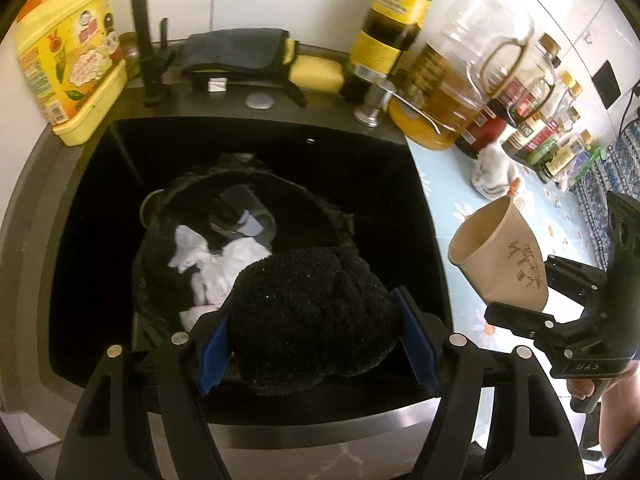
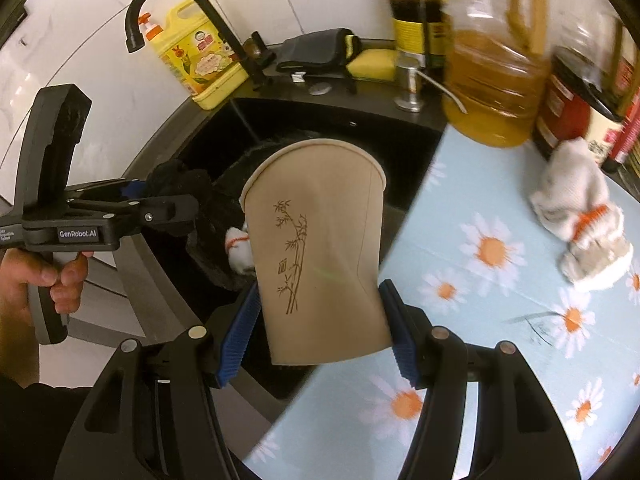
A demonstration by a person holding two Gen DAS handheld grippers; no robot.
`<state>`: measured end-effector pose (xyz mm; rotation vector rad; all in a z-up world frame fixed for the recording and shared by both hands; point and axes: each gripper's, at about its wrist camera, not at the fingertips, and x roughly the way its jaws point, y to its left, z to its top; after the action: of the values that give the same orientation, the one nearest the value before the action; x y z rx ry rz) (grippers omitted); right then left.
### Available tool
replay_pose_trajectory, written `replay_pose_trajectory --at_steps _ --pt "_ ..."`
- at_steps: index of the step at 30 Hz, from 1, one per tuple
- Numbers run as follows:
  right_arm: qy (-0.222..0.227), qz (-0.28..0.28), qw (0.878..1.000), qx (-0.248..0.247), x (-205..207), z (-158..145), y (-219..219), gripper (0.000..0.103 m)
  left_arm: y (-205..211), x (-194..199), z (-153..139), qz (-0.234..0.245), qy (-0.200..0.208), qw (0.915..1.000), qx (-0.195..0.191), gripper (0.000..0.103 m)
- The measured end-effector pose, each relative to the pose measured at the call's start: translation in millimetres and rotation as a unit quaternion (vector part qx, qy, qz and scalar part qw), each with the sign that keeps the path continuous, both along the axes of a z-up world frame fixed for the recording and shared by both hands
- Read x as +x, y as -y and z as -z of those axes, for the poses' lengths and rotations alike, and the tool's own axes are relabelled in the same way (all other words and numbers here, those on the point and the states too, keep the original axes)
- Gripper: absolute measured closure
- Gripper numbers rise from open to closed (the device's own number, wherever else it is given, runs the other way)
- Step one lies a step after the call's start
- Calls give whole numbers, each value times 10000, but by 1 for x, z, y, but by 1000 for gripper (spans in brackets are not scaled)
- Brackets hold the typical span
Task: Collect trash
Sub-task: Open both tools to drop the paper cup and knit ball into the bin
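R gripper (image 2: 320, 332) grips the paper cup (image 2: 316, 248) at its base, above the counter edge, w/ the black bag (image 1: 160, 280) in the sink at 10 o'clock. L gripper (image 1: 316, 340) pinches a black cloth (image 1: 312, 312) over the bag. Step looks like drop-off: next, carry cup over bag mouth, then let go.

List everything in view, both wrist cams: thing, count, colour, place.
paper cup: 1, tan, in right gripper
fuzzy cloth: 1, black, in left gripper
trash bag: 1, black, in sink
white scraps: several, in bag
sink: 1, black
faucet: 1, black
detergent jug: 1, yellow, left of sink
sponge: 1, yellow, behind sink
oil jug: 1, amber, counter
glove: 1, white, counter
left gripper: shut
right gripper: shut
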<state>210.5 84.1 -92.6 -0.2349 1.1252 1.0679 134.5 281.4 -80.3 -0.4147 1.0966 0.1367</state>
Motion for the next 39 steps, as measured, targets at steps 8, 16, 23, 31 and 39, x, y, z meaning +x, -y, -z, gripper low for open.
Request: replay_pose_trajectory --at_steps 8,16,23,31,39 --pt "-62 -121 9999 -36 8 1 -55 42 -44 -7 9 -249 -46 9996 -105 32" --pt "-129 -327 9992 -163 23 12 -105 42 -76 -6 32 -466 -229 9982 -315 32" --pt "-364 -281 9985 -300 35 22 -136 42 -94 6 56 -544 -464 9959 -553 32" --pt "-490 -243 9979 -344 44 30 -152 24 -108 19 70 -528 -747 9935 -681 21" --pt "-616 -50 9976 -297 46 33 -142 24 -110 22 74 -531 -866 9930 -599 18"
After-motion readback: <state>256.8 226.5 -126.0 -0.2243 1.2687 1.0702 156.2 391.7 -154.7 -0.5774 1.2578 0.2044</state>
